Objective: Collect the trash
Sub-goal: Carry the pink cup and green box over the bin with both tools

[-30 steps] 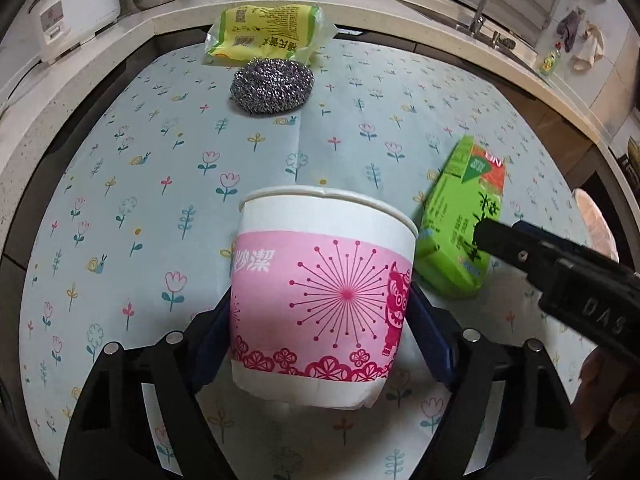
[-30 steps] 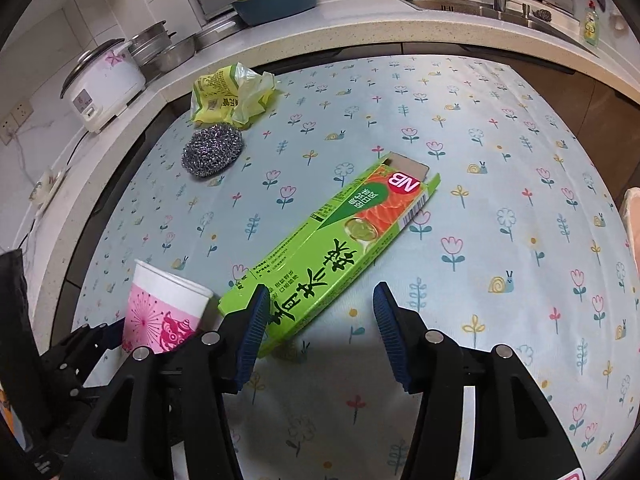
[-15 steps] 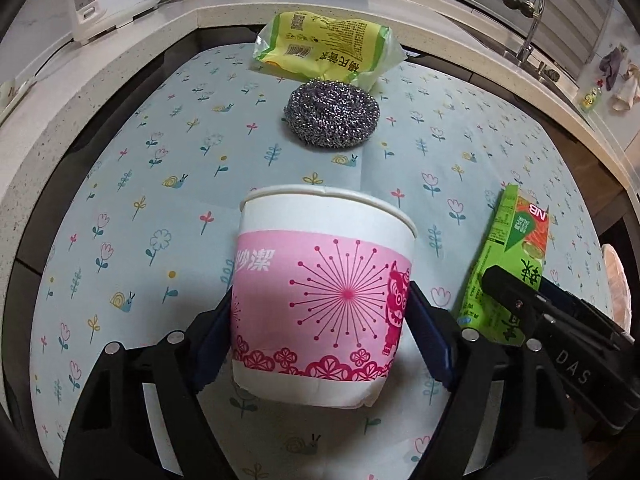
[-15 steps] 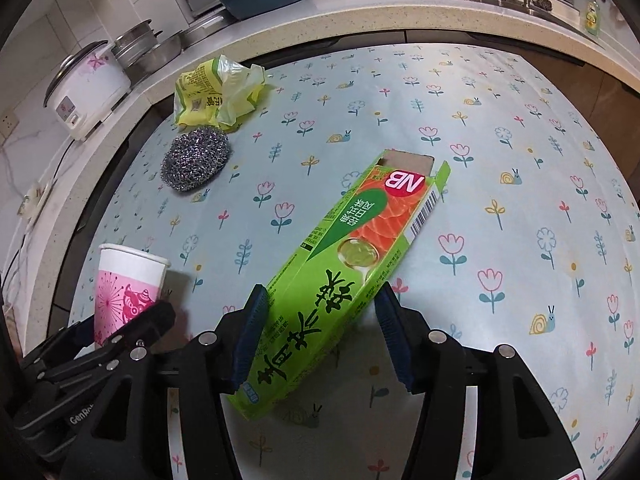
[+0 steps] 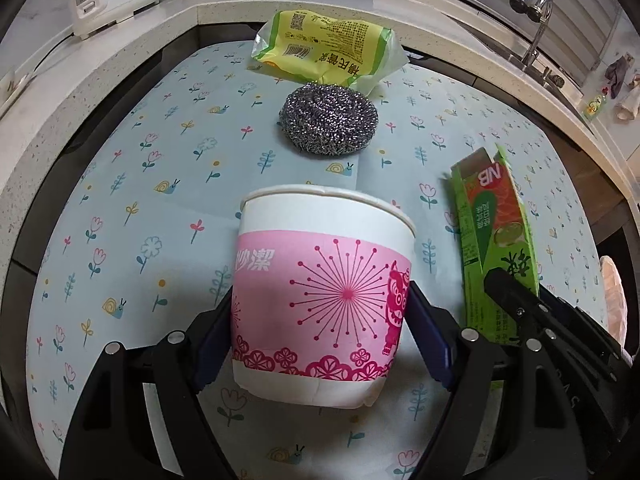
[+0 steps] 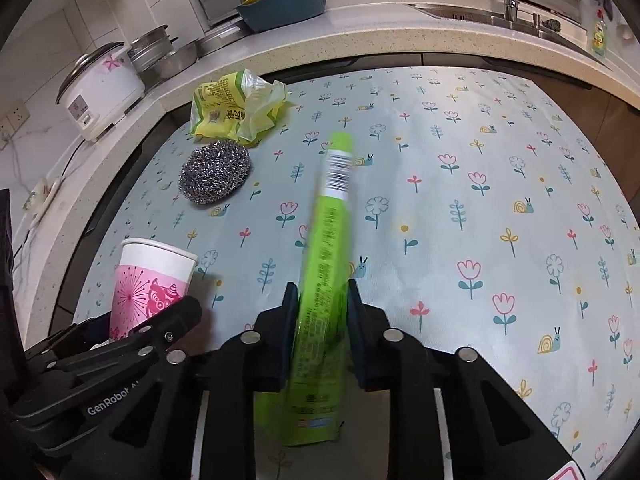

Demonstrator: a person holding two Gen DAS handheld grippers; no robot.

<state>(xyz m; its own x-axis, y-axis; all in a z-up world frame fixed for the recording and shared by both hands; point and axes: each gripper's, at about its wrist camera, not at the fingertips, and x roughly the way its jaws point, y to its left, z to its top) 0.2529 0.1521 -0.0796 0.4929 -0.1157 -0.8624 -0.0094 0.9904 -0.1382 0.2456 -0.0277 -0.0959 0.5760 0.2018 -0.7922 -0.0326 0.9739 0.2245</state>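
Note:
My left gripper is shut on a pink-and-white paper cup, held upright just above the floral tablecloth; the cup also shows in the right wrist view. My right gripper is shut on a long green carton, turned on its narrow edge and lifted off the cloth. The carton also shows in the left wrist view, to the right of the cup. A steel wool scrubber and a yellow-green plastic bag lie further back.
The floral tablecloth covers the table. A stone counter wraps around the back with a white rice cooker, metal bowls, a blue basin and a sink tap.
My right gripper has closed on the green carton, lifted it and turned it onto its edge. My left gripper has kept the cup and moved closer to the scrubber and bag.

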